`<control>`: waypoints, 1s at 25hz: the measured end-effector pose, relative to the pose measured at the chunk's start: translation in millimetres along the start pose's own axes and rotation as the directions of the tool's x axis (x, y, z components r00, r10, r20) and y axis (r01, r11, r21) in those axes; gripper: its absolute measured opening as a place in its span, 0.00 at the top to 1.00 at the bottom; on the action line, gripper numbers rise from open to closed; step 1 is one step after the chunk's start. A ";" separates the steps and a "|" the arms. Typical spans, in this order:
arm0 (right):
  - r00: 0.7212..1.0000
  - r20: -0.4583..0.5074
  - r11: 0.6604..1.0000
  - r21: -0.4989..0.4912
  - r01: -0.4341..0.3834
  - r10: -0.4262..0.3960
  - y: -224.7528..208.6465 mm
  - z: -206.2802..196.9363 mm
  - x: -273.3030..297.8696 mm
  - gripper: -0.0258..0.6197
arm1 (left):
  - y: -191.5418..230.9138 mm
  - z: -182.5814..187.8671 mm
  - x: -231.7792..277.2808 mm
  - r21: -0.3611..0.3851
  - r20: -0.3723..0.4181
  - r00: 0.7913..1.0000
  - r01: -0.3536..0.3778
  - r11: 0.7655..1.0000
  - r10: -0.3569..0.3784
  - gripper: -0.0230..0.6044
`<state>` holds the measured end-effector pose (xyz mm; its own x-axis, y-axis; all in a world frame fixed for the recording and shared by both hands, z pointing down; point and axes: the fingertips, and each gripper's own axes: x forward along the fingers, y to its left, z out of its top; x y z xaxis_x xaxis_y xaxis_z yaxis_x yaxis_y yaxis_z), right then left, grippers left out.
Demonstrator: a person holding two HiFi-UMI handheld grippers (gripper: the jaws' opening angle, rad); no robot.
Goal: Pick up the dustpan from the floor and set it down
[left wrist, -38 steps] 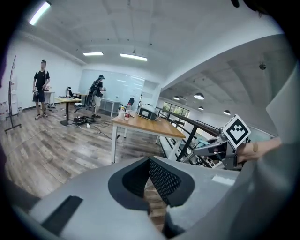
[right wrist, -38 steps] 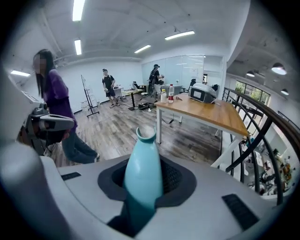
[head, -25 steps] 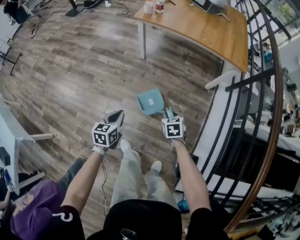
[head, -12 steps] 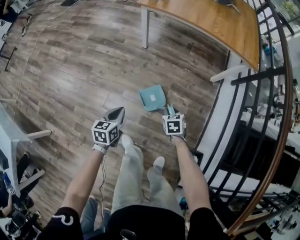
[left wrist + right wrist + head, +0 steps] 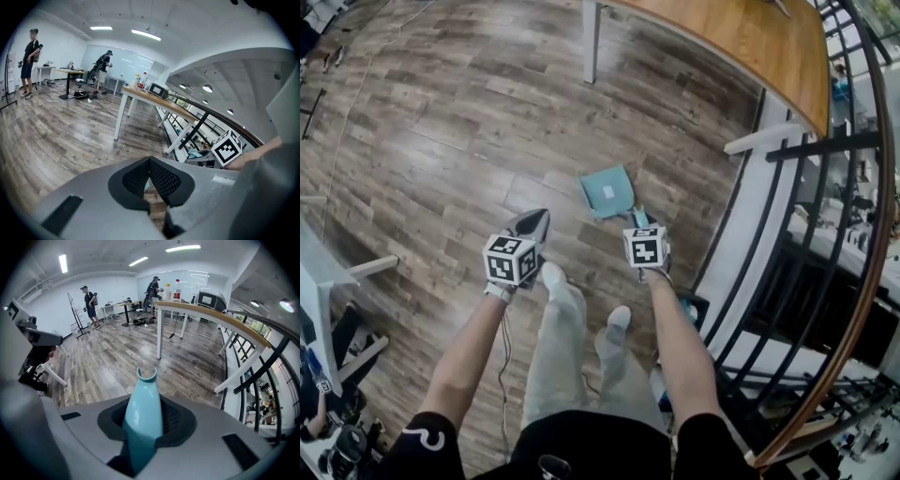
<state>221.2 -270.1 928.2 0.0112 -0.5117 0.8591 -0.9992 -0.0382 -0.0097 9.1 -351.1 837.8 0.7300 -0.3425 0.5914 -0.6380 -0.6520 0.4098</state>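
Right gripper (image 5: 639,225) grasps the dustpan (image 5: 607,192) by its handle, pan pointing straight ahead; left gripper (image 5: 531,225), clenched and empty, sits left of the dustpan.

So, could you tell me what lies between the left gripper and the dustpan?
Only bare wooden floor, as the head view shows; nothing else sits between left gripper and dustpan.

The right gripper (image 5: 150,420) jaws clamp the teal dustpan handle (image 5: 143,416).
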 end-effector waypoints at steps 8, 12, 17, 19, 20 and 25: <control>1.000 0.006 1.000 -0.009 0.015 -0.015 10.3 -18.0 10.2 0.82 | 2.1 -15.7 8.8 -0.018 -0.029 1.000 0.002 1.000 -0.002 0.97; 1.000 0.011 1.000 0.011 0.001 -0.001 13.0 -21.3 9.3 0.82 | -3.3 -19.8 9.1 -0.022 -0.035 0.999 0.008 1.000 -0.009 0.97; 1.000 -0.003 0.999 0.032 -0.024 0.024 17.4 -21.3 6.0 0.76 | -8.7 -20.7 6.0 -0.017 -0.035 0.999 0.015 1.000 -0.015 0.97; 0.999 -0.003 0.998 0.043 -0.041 0.042 21.0 -20.4 3.4 0.73 | -10.5 -19.4 4.2 -0.013 -0.033 0.999 0.015 1.000 -0.015 0.97; 0.999 0.001 0.998 0.047 -0.049 0.049 22.8 -19.6 1.4 0.72 | -11.3 -18.6 2.9 -0.011 -0.031 0.999 0.014 1.000 -0.014 0.97; 0.997 0.048 0.996 0.059 -0.069 0.066 29.1 -11.0 -19.1 0.69 | -19.3 -17.0 -8.9 0.000 -0.023 1.000 0.011 1.000 -0.011 0.97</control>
<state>191.4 -252.0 917.1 -0.0528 -0.5536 0.8311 -0.9937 -0.0532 -0.0985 10.7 -324.0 836.5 0.7309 -0.3198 0.6029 -0.6300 -0.6558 0.4160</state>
